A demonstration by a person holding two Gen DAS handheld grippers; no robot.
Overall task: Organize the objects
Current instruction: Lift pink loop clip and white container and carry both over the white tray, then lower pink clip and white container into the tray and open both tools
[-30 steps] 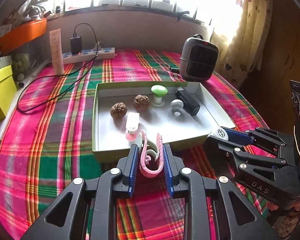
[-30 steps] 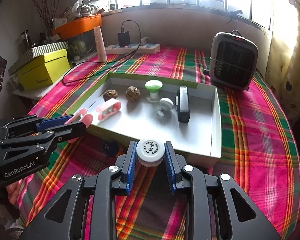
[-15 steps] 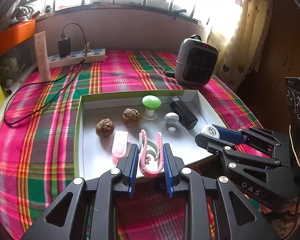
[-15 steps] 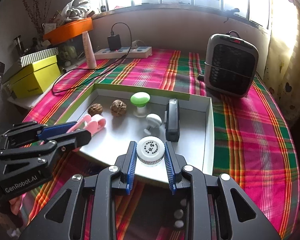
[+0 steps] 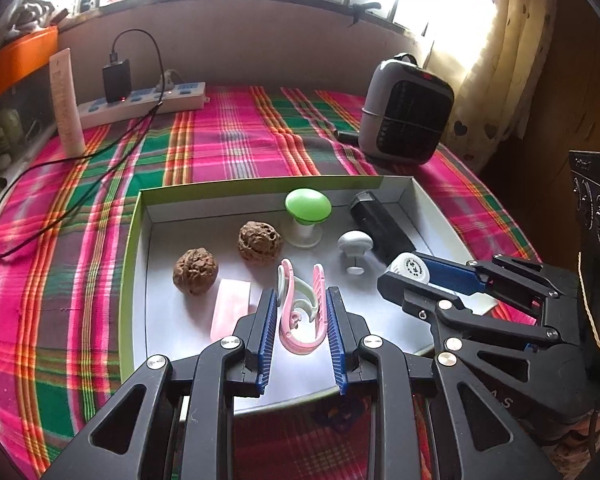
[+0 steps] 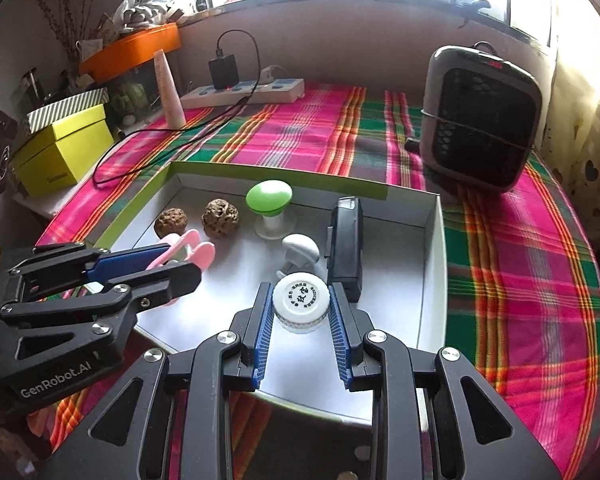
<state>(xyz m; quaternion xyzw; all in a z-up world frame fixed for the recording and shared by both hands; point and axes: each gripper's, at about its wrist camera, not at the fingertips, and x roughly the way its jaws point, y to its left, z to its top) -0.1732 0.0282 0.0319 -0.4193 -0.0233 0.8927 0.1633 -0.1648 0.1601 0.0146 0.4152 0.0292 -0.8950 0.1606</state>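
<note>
Pink strip (image 5: pixel 231 307) partly behind jaws

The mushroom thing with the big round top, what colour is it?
Its top is bright green, on a white stem: mushroom; the right wrist view shows it best.

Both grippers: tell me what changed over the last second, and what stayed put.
Both moved forward from the tray's near edge to over its floor. The left gripper still clamps the pink clip, the right gripper the white jar. Nothing was released. The tray, walnuts, green knob and black case stayed put.
</note>
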